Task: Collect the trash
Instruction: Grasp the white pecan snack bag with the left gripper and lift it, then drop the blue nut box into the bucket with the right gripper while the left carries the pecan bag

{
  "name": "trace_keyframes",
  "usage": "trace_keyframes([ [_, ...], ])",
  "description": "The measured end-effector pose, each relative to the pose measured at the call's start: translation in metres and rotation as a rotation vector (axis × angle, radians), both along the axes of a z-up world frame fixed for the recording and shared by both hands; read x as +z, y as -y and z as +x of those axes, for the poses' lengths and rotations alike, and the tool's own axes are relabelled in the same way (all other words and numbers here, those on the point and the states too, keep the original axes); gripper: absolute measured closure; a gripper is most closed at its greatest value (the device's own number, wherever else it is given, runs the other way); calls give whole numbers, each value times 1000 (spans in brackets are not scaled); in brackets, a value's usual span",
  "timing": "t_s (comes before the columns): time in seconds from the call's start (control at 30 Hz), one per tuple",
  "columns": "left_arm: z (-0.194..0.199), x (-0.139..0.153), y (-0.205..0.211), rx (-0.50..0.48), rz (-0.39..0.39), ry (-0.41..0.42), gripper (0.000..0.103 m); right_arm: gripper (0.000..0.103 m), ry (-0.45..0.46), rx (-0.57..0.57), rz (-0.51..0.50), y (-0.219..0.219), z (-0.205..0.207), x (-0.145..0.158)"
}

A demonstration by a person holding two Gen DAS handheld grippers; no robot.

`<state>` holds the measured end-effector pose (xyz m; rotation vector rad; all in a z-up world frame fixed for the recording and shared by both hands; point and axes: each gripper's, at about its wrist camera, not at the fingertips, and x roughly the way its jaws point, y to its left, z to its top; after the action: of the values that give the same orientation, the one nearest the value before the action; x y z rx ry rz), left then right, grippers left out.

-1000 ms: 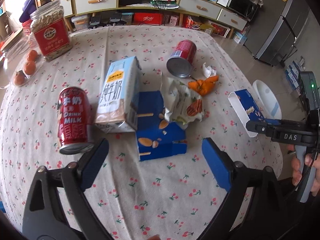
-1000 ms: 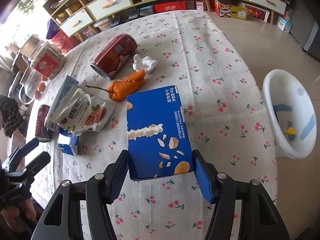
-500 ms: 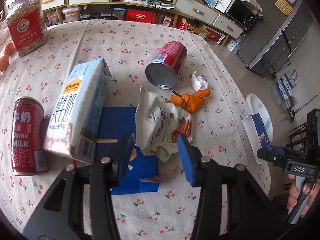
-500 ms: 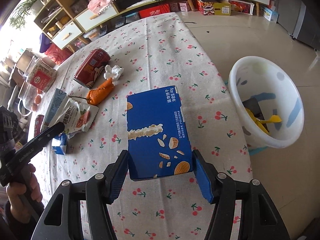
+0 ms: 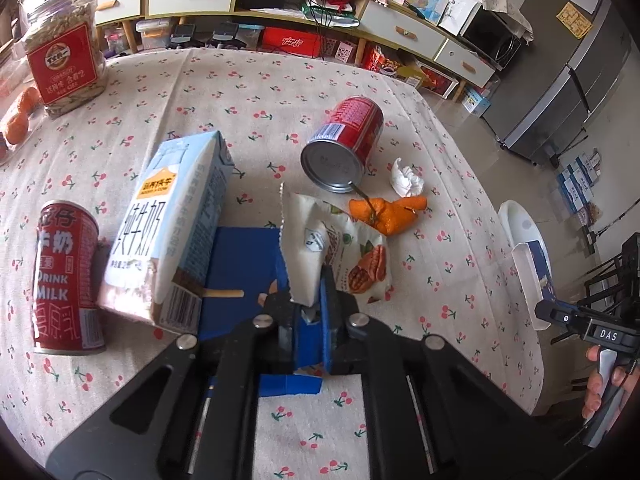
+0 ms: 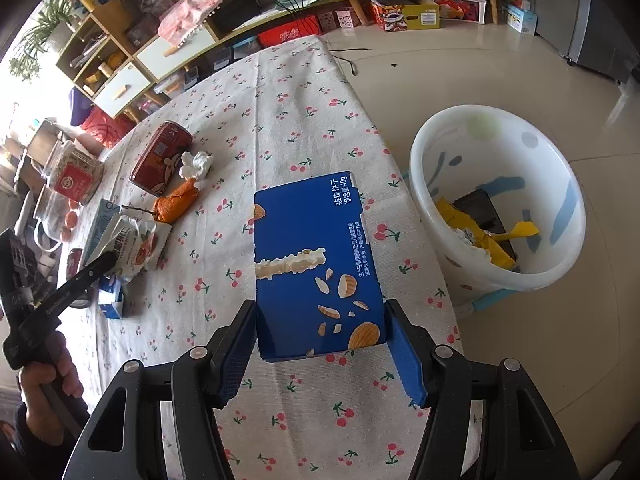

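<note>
The right gripper (image 6: 320, 344) grips the blue cardboard biscuit box (image 6: 316, 264) over the worktop's right edge, beside the white plastic basin (image 6: 496, 196); a careless release may miss it. The left gripper (image 5: 306, 312) pinches the white snack bag's (image 5: 340, 252) corner, which may slip. Remaining: two red cans, one milk carton (image 5: 176, 232), one tissue.

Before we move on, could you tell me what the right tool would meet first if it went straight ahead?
Probably just the cherry-print tablecloth; its blue biscuit box leads and depth is unclear.

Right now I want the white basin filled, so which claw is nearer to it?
Right. The right claw, shut on the blue box, is beside the white basin; the left claw is farther away, pinching the snack bag.
</note>
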<state>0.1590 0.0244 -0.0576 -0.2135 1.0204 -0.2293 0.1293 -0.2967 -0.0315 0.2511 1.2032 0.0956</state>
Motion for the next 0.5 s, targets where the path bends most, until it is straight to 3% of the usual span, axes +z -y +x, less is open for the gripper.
trace_keyframes([
  [0.27, -17, 22, 0, -10, -33, 23, 95, 39, 39, -64, 34, 32, 0, 13],
  [0.5, -24, 38, 28, -64, -45, 55, 95, 39, 67, -168, 53, 85, -2, 23],
])
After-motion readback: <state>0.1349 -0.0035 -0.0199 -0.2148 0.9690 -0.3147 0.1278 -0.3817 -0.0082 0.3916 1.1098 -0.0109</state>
